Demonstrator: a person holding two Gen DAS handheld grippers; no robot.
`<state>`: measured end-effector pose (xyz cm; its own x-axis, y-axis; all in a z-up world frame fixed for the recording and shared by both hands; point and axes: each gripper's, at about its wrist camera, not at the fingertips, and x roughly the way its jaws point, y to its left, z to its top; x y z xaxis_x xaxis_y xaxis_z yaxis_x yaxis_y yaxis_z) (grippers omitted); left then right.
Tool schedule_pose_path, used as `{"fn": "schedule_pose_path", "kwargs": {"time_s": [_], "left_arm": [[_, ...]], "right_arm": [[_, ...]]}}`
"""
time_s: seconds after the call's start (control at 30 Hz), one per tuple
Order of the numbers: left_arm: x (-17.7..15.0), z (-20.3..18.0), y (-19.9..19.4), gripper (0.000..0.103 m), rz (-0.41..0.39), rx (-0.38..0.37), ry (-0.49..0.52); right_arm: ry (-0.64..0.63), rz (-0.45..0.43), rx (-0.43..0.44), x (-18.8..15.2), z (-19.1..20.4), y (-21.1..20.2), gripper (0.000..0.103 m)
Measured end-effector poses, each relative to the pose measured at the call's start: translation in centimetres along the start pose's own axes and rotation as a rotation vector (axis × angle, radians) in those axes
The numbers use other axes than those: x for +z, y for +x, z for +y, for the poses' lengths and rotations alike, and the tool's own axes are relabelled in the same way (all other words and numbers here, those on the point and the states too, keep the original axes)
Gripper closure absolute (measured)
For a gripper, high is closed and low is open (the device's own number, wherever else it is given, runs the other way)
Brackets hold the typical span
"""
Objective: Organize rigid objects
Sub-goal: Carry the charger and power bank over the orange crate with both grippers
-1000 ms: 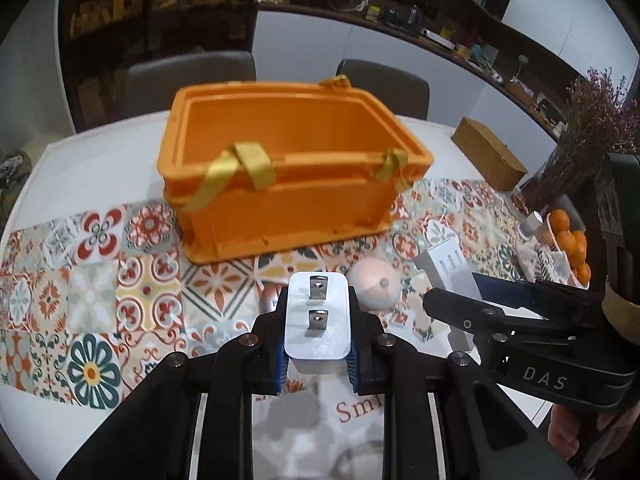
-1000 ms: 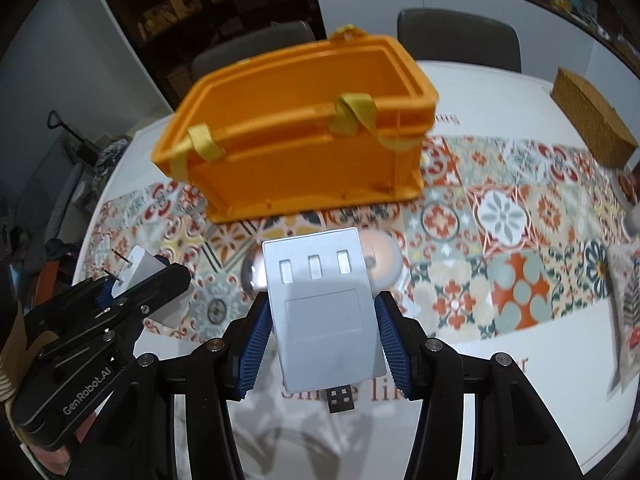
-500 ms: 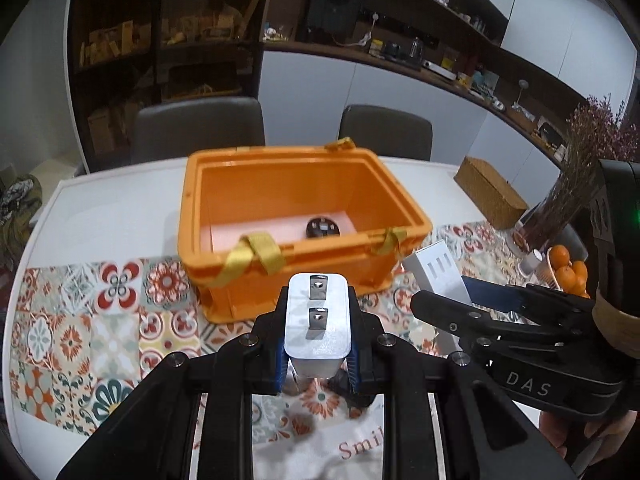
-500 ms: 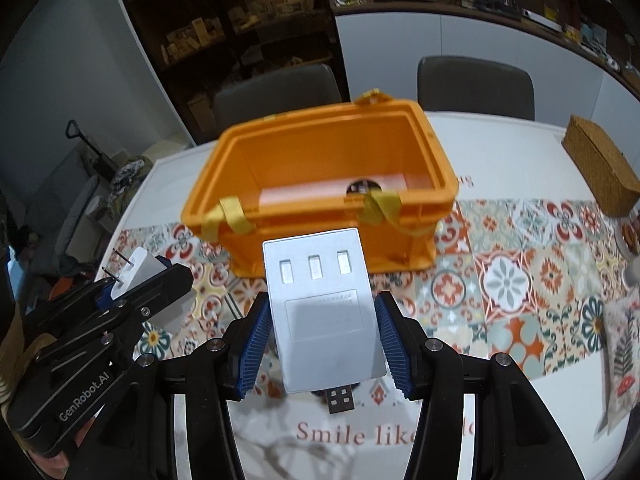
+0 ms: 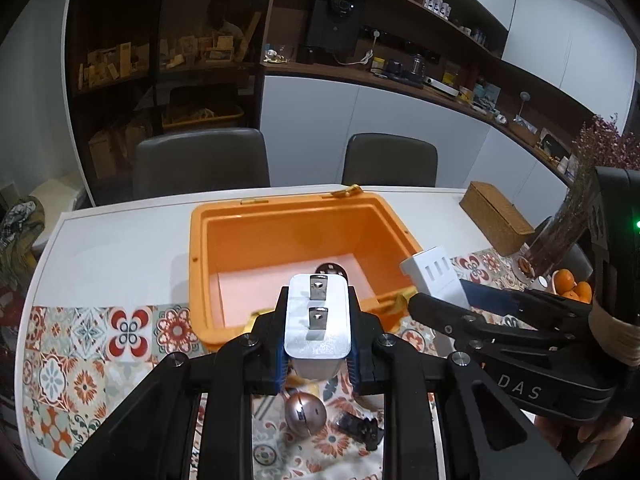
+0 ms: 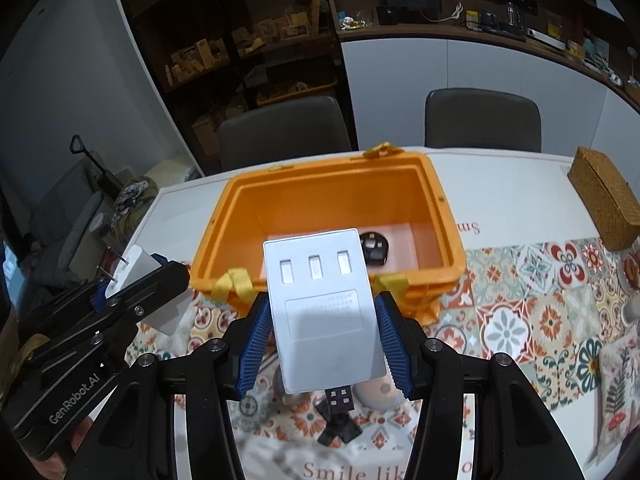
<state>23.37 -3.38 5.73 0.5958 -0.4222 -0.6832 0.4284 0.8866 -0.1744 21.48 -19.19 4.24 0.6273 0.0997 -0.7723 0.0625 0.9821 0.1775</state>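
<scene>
Left gripper (image 5: 316, 344) clamped on white plug adapter (image 5: 317, 322), right gripper (image 6: 326, 344) clamped on flat USB charger (image 6: 324, 316), both raised at 6 o'clock of open orange crate (image 6: 240, 204), presumably for dropping in.

Orange crate (image 5: 200, 248), white adapters (image 5: 318, 322), floral-tiled multicolour tablecloth (image 5: 80, 344).
</scene>
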Motion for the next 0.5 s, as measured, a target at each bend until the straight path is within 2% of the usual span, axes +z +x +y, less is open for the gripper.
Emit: {"fn": "schedule_pose_path", "kwargs": {"time_s": [0.5], "left_arm": [[3.9,1.2,4.2,0.079,0.034,0.022,0.007]], "right_arm": [[-0.031,-0.003,-0.046,5.0,0.0,2.8,0.051]]}}
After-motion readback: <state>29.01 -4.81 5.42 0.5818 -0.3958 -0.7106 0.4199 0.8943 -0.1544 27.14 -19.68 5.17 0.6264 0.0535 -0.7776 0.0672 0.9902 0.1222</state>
